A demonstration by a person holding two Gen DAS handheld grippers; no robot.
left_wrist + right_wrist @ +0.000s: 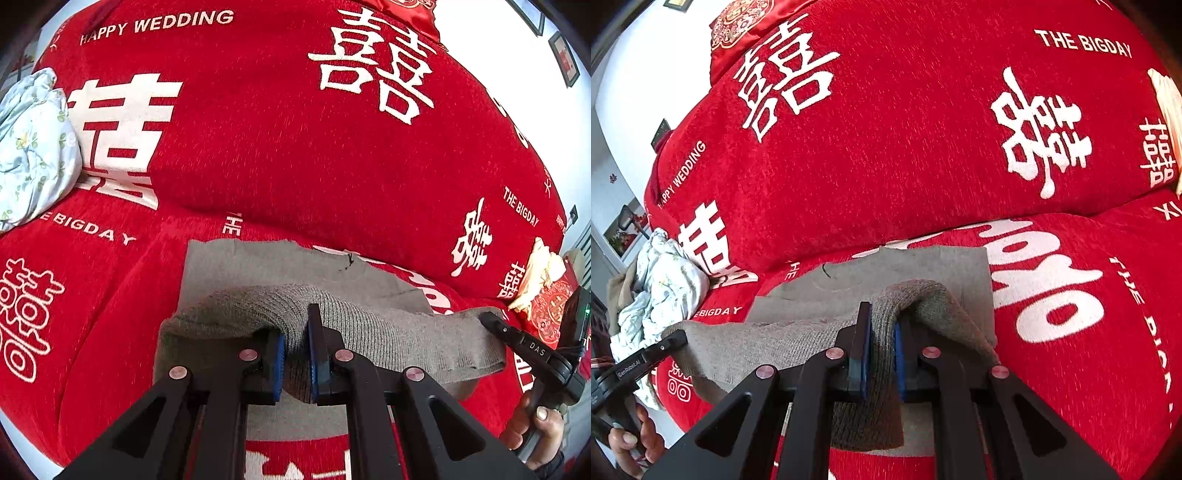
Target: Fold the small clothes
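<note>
A grey knitted garment [354, 332] lies on a red sofa seat, its near edge lifted and stretched between both grippers. My left gripper [295, 354] is shut on the garment's left part, fabric pinched between the blue pads. My right gripper [881, 354] is shut on the garment's right part [916, 299]. The flat lower layer [266, 262] rests on the seat behind the raised edge. The right gripper shows in the left wrist view [495, 325] at the far right; the left gripper shows in the right wrist view [672, 343] at the far left.
The red sofa [295, 147] has white wedding lettering and a big back cushion [905, 129]. A pale blue floral bundle [33, 147] lies at the left end, also in the right wrist view [665, 280]. A cream cloth [535, 277] lies at the right end.
</note>
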